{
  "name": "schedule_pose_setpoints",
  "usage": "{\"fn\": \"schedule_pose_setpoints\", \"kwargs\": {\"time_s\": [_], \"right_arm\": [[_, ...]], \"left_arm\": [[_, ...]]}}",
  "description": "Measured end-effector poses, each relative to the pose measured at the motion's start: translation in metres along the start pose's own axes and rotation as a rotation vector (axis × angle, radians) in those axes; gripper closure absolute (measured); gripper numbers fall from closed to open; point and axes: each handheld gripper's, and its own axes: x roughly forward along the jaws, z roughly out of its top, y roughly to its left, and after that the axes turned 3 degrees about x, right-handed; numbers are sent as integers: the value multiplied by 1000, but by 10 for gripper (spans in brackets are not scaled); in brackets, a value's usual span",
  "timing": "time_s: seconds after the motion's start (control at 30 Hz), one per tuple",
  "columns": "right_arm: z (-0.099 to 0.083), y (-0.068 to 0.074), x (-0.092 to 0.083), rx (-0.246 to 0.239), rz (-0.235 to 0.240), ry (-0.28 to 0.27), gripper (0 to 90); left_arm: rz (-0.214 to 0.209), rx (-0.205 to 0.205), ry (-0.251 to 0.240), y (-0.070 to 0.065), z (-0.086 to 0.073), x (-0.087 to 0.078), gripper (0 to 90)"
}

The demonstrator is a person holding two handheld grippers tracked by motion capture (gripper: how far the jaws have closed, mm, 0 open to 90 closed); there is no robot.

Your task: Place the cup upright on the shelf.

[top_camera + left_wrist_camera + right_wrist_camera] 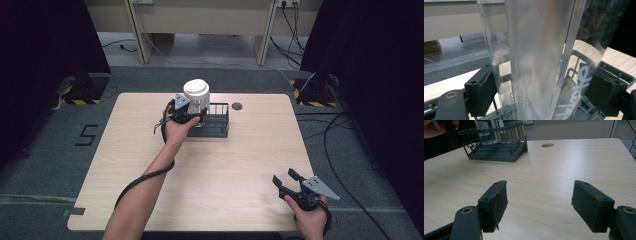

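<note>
Where the high view looks down on the worktop (pixel 150 165), a dark wire basket (pixel 216 131) sits far-centre; the left gripper (pixel 186 111) holds a clear jug (pixel 196 97) with white lid upright at the basket's left end. Left gripper view: fingers (pixel 482 93) closed against the jug (pixel 536 62), long axis vertical; its base is cut off. Right gripper view: right gripper (pixel 539 205) wide open, empty, well short of the basket (pixel 496 147).

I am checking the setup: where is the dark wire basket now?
In the high view the dark wire basket sits at the table's far middle, beside the left gripper, near the round hole.
</note>
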Motion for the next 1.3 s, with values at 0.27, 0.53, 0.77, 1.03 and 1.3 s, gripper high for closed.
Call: {"fn": "schedule_pose_setpoints", "kwargs": {"time_s": [0.27,0.53,0.77,1.03,1.3], "right_arm": [[0,0,0,0,2,2,290],[0,1,1,0,3,4,289],[1,0,1,-12,-1,2,287],[1,-1,0,-7,-4,-1,287],[2,0,0,-8,-8,-3,287]], "left_arm": [[7,-7,10,-1,1,2,171],[-8,-2,11,0,-2,-1,164],[-1,-4,3,-3,-5,-3,142],[8,0,-16,-4,-7,-9,141],[-2,22,-35,-5,-7,-22,142]]}}
